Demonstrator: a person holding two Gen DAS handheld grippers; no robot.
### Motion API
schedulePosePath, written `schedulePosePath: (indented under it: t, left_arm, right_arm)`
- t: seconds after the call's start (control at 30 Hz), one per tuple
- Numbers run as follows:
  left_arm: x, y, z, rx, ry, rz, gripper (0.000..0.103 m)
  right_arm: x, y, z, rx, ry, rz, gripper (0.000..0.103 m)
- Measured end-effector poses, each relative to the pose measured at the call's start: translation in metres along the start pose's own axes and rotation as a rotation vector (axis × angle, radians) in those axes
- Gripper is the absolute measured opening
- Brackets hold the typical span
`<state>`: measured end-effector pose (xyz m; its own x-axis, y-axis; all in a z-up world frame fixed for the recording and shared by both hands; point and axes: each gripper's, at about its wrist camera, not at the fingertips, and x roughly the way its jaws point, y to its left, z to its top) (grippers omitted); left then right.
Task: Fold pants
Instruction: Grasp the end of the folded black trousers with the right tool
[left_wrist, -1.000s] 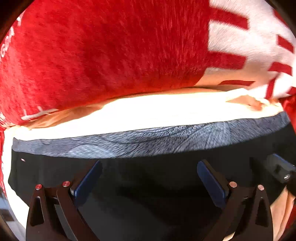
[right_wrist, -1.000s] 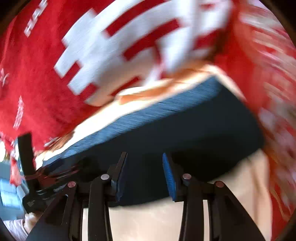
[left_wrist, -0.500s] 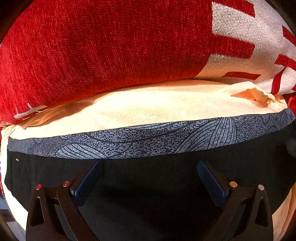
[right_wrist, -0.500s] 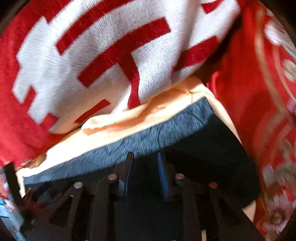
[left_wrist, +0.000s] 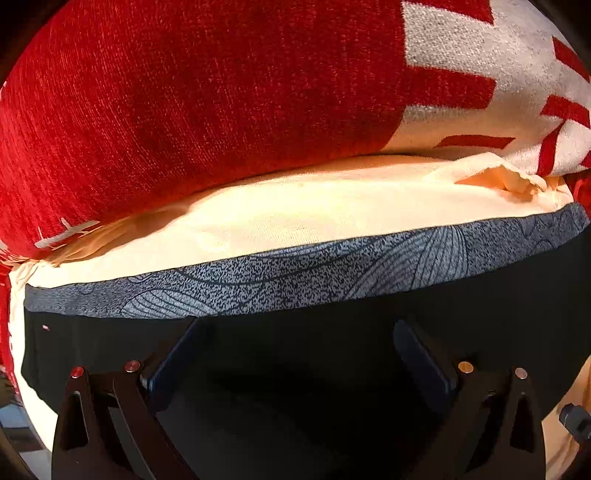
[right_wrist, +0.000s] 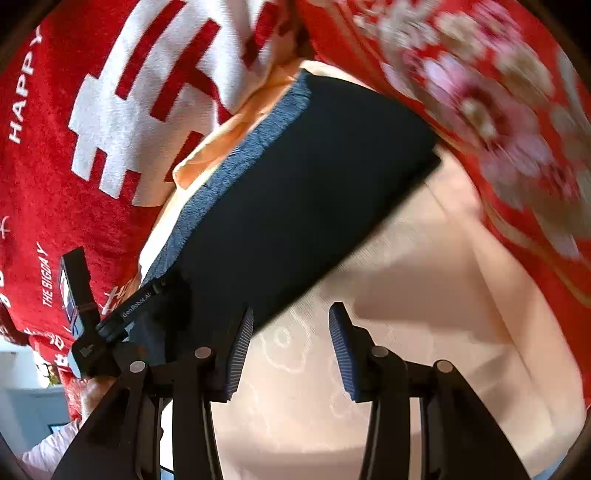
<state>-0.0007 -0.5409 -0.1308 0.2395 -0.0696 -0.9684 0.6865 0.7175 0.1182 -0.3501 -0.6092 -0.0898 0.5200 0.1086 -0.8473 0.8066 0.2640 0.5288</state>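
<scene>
**Pants folded flat on the cream sheet, both sets of fingers spread**

Left wrist view first: my left gripper (left_wrist: 295, 354) sits at the bottom of the frame, fingers (left_wrist: 173, 362) spread wide, nothing pinched between them. Right under and between them lie the black pants (left_wrist: 295, 387), filling the lower half of the frame edge to edge. Just beyond my fingertips runs the grey patterned waistband (left_wrist: 295, 280), a long band curving across the middle of the frame. Past that is the cream sheet (left_wrist: 295, 210), bright in the sun, with a rumpled bit at the upper right. Farthest off, across the whole top, a red pillow (left_wrist: 203, 110) with a white patch of red strokes at the upper right.

Over to the right wrist view: my right gripper (right_wrist: 291, 332) is at bottom centre, blue ribbed fingers (right_wrist: 343, 350) parted, holding nothing. Cream sheet shows in the gap between them. The pants' near edge comes right up beside the left fingertip in the frame, and the folded dark slab runs from there toward the upper middle, waistband along its upper-left edge. The left gripper's black body pokes in at lower left, over the pants. Behind, the red pillow at upper left and a blurred red flowered quilt (right_wrist: 498, 122) at upper right.
</scene>
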Motion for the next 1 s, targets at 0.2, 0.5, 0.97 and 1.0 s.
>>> schedulePosePath:
  t: [0.2,0.5,0.97,1.0]
  left_arm:
    - [-0.020,0.000,-0.015,0.028,0.029,-0.090,0.103]
    - [-0.024,-0.002,-0.033,-0.014,0.073,-0.158,0.103]
    - [-0.012,-0.019,-0.049,-0.012,0.094,-0.162,0.103]
    - [-0.010,-0.021,-0.047,-0.009,0.111,-0.167,0.103]
  right_arm:
    - [-0.004,-0.010,-0.003,0.025,-0.011,0.017,0.051]
    - [-0.001,-0.027,0.004,0.116,-0.127,0.136,0.052]
    - [0.028,-0.022,0.038,0.204,-0.285,0.199,0.054]
    - [0.027,-0.020,0.041,0.214,-0.269,0.174,0.047]
